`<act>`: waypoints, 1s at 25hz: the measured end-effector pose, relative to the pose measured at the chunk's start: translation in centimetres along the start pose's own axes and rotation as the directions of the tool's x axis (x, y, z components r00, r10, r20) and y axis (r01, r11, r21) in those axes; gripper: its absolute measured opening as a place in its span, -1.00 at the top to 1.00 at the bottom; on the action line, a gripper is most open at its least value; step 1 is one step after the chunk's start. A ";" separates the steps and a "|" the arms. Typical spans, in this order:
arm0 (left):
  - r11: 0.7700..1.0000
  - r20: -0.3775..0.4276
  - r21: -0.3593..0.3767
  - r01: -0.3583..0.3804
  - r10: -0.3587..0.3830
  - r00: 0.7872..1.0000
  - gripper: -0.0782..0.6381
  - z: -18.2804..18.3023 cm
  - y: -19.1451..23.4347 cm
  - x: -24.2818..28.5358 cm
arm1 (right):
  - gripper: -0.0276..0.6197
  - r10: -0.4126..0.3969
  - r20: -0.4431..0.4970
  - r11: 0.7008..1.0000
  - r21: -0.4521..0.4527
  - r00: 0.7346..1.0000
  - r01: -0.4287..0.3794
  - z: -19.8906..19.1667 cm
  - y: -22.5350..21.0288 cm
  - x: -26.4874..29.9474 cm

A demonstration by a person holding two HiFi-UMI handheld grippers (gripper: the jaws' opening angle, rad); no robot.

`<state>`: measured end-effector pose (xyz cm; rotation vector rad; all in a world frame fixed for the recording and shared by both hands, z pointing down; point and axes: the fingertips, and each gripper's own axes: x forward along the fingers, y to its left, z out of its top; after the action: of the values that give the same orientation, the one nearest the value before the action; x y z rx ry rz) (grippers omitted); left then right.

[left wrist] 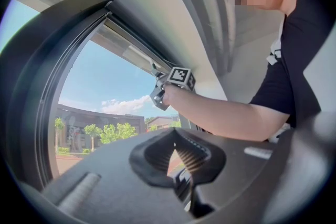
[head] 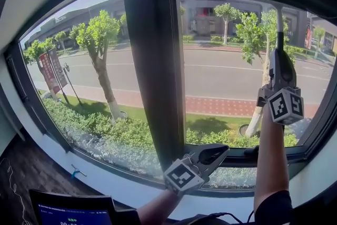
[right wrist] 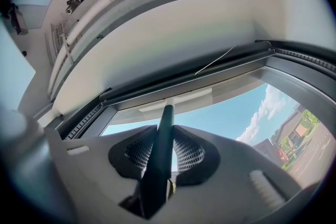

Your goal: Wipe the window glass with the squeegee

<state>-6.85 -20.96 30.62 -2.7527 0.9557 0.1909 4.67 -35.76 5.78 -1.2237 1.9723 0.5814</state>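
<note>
Right gripper [right wrist: 164,157] clamps the squeegee [right wrist: 167,123] by its stiff, likely light handle, blade ahead; left gripper [left wrist: 177,157] sits closed, empty.

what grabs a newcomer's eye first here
The big dark-framed window fills the head view, with a sunny street and trees beyond. At right, the right gripper is raised high, shut on the squeegee, its blade near the top of the glass. The left gripper waits low by the sill, empty.
</note>
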 end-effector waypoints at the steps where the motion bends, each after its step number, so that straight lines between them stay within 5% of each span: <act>1: 1.000 -0.001 0.002 0.002 -0.002 1.000 0.77 -0.1 0.0 0.0 | 0.61 0.000 -0.001 1.000 -0.002 1.000 0.000 -0.1 0.0 -0.2; 25: 0.998 -0.022 -0.053 0.019 -0.020 1.000 0.77 -2.4 -1.3 -1.8 | 0.61 -0.015 -0.085 1.000 -0.003 0.996 0.015 -2.9 0.5 -6.5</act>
<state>-7.30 -19.45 33.53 -2.8168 0.9426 0.1844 5.03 -33.89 12.71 -1.2825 2.0321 0.5320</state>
